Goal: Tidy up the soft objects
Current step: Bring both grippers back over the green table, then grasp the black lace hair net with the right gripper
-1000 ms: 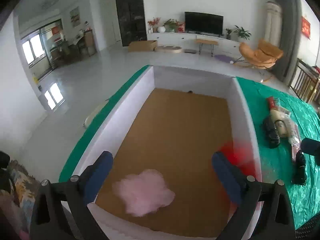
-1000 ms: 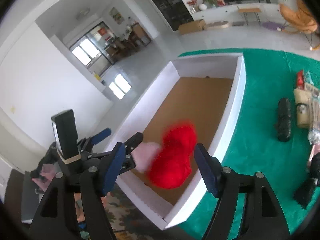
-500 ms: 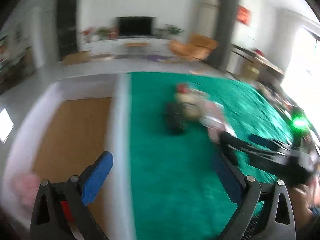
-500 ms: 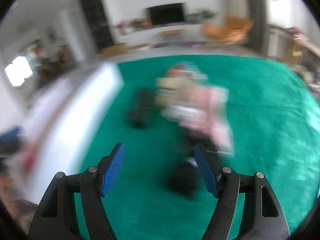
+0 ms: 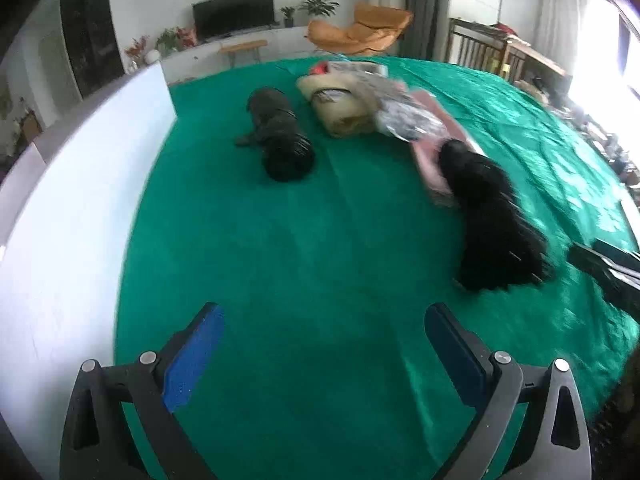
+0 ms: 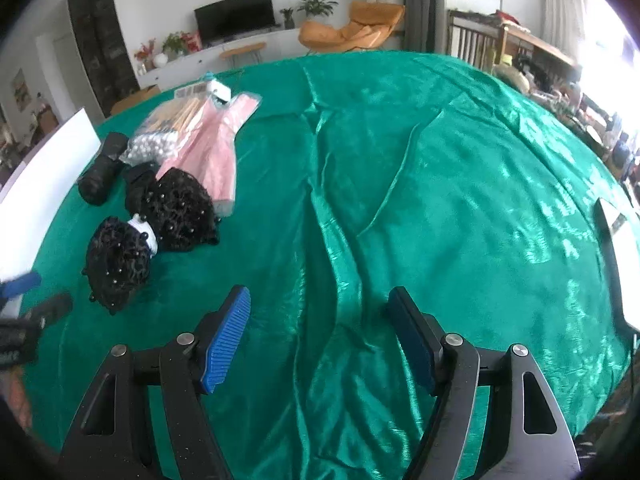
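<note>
The left gripper is held wide open above bare green cloth, with nothing between its blue pads and nothing touched. The right gripper is likewise spread wide and empty over a creased stretch of the same cloth.

Ahead of the left gripper, two dark things are counted: one black rolled bundle and, to its right, one black lace garment, blurred in that view. In the right wrist view the lace garment is seen studded with pearls, a white band at its middle. Just behind it one pink dress in a clear bag is laid, touching it, and one clear packet of small white balls is piled beside that. One beige bundle is seen further back, against the packet.

The white wall of one box bounds the cloth on the left. A broad, unoccupied sweep of cloth is left to the right of the pile, as far as a white-edged thing at the frame's right edge.
</note>
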### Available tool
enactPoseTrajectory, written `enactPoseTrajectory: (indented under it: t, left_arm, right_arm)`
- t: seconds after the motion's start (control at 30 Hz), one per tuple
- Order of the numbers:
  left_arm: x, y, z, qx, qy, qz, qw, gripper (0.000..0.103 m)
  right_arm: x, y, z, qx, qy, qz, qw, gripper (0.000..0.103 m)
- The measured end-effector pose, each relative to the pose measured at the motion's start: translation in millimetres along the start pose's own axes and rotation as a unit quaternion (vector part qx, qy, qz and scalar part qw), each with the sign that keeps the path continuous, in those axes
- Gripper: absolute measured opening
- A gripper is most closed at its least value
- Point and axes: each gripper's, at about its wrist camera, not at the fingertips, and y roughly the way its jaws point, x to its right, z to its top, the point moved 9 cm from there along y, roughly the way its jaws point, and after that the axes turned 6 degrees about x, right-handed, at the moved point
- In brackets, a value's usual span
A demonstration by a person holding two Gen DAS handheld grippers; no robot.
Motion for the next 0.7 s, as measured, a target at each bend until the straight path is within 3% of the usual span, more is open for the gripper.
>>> enactPoseTrajectory:
  t: [0.1,0.33,0.57,0.63,0.7]
  left_arm:
    - [-12,15,8,0.002,0.002,0.016,0.9999,0.1]
    - [-24,31,5,-0.011,-0.028,-0.005,0.9995,0.102]
    - [-24,32,4,-0.012,-0.027,-0.006,0.9995,0.103]
    - [-24,31,4,-0.012,-0.027,-0.006,0.9995,0.103]
    - [-24,32,4,-0.012,-0.027,-0.006,0.9995,0.103]
  right_arm:
    - [-7,0,-2,0.002,-0.017,-0.007,1.0,0.076]
    - [-6,4,-4,0.01,-0.016,-0.001,1.0,0.082]
    - [-12,2,-6,0.019,-0.043,-0.029,0.998,0.083]
    - [-14,-2,-5,0.03,-0.059,-0.056,0.996,0.083]
    - [-18,-14,1,0.068,-0.094,-0.115,0.986,0.083]
